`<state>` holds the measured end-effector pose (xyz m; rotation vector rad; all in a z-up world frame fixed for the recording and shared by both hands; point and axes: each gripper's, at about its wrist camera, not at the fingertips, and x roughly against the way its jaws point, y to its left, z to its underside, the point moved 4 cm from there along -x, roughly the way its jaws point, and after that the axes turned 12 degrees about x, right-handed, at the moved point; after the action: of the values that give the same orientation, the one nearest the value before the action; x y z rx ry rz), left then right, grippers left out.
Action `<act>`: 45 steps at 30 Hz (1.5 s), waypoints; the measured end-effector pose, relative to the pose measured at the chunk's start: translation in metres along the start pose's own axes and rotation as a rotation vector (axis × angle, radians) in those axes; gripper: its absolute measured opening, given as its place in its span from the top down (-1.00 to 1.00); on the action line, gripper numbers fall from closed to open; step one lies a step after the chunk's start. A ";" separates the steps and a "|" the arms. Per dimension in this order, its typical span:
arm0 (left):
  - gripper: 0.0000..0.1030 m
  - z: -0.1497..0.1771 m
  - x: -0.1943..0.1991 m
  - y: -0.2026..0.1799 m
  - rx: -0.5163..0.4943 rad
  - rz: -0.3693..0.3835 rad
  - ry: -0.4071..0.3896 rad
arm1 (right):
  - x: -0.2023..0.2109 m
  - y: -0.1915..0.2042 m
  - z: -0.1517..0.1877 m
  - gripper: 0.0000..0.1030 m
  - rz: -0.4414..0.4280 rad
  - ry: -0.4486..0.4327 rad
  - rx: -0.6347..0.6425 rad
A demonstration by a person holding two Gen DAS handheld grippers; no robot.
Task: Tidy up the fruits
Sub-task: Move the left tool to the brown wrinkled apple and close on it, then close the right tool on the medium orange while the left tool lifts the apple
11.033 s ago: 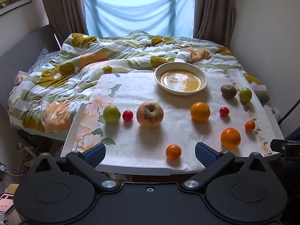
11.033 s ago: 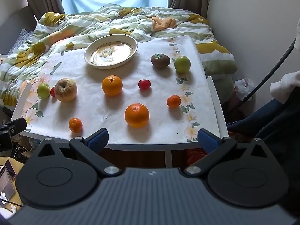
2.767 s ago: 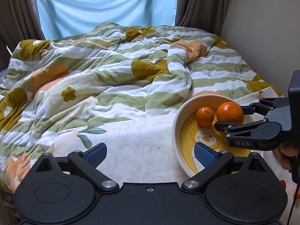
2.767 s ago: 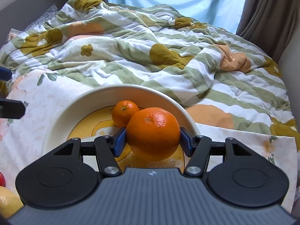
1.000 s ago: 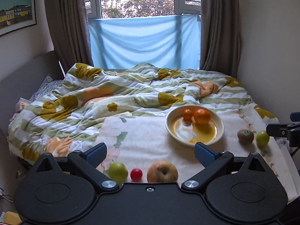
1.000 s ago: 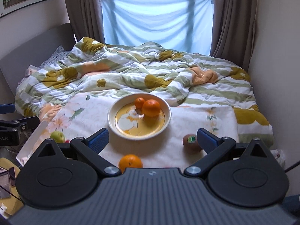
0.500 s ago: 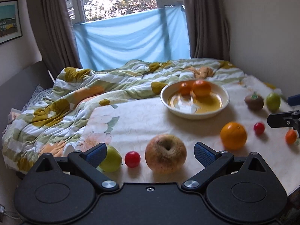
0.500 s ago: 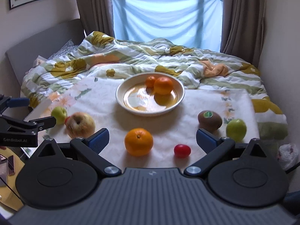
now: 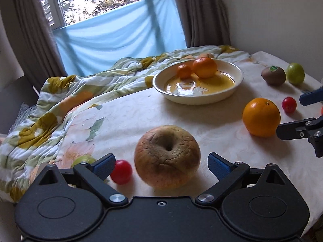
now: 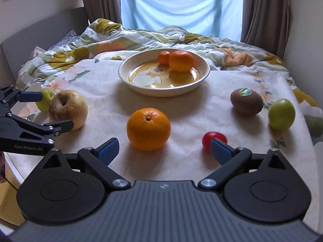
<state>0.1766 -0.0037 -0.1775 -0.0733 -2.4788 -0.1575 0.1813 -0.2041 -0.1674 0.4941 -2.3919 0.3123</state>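
A cream bowl [image 9: 232, 94] [image 10: 203, 74] at the back of the table holds a small tangerine [image 9: 184, 71] [image 10: 164, 57] and an orange [image 9: 205, 67] [image 10: 181, 61]. My left gripper [image 9: 160, 164] is open, its blue pads either side of a wrinkled brown apple [image 9: 167, 156] [image 10: 67, 110], not touching it. My right gripper [image 10: 164, 150] is open just in front of a large orange [image 10: 148, 129] [image 9: 261, 117]. A red cherry tomato [image 10: 213, 139] sits by its right pad.
A second red tomato [image 9: 121, 171] and a green fruit [image 9: 83, 159] [image 10: 46, 98] lie left of the apple. A kiwi [image 10: 246, 101] [image 9: 273, 75] and a green apple [image 10: 281, 114] [image 9: 295, 73] lie at the right. Rumpled bedding [image 10: 141, 38] lies behind the table.
Both grippers have moved forward and down toward the table. The apple now sits between my left pads and the large orange is close before my right gripper.
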 end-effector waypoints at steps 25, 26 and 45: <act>-0.49 0.004 -0.003 0.003 0.040 0.031 0.049 | -0.038 0.008 -0.011 -0.61 -0.061 0.054 -0.029; -0.49 0.005 -0.003 0.003 0.043 0.030 0.049 | -0.039 0.007 -0.011 -0.60 -0.070 0.054 -0.037; -0.49 -0.008 0.032 0.006 0.139 0.005 0.022 | -0.028 0.010 -0.027 -0.43 -0.096 0.043 0.018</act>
<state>0.1568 0.0014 -0.1516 -0.0190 -2.4600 0.0166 0.2124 -0.1786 -0.1664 0.6026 -2.3174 0.2994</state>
